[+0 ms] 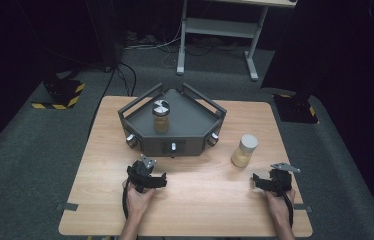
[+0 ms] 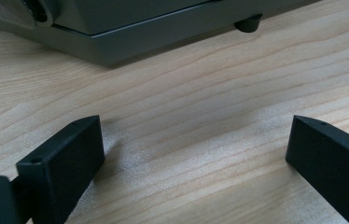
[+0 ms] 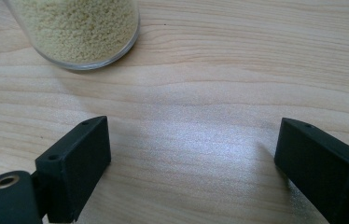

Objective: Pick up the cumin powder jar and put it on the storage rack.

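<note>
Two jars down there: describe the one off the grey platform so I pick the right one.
Start at the wooden table and find the grey three-sided platform. Right of its front corner, on bare wood, stands the jar of pale yellow grains, ahead of the right tool. Its lid is plain pale; the platform jar has a silver-and-black lid.

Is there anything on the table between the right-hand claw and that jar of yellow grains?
Nothing: bare wood lies between the right gripper and the grain jar, as the right gripper view shows.

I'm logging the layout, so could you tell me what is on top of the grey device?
One jar of brownish contents, with a silver-and-dark lid, stands on the grey device. The surface beneath the jar is covered.
</note>
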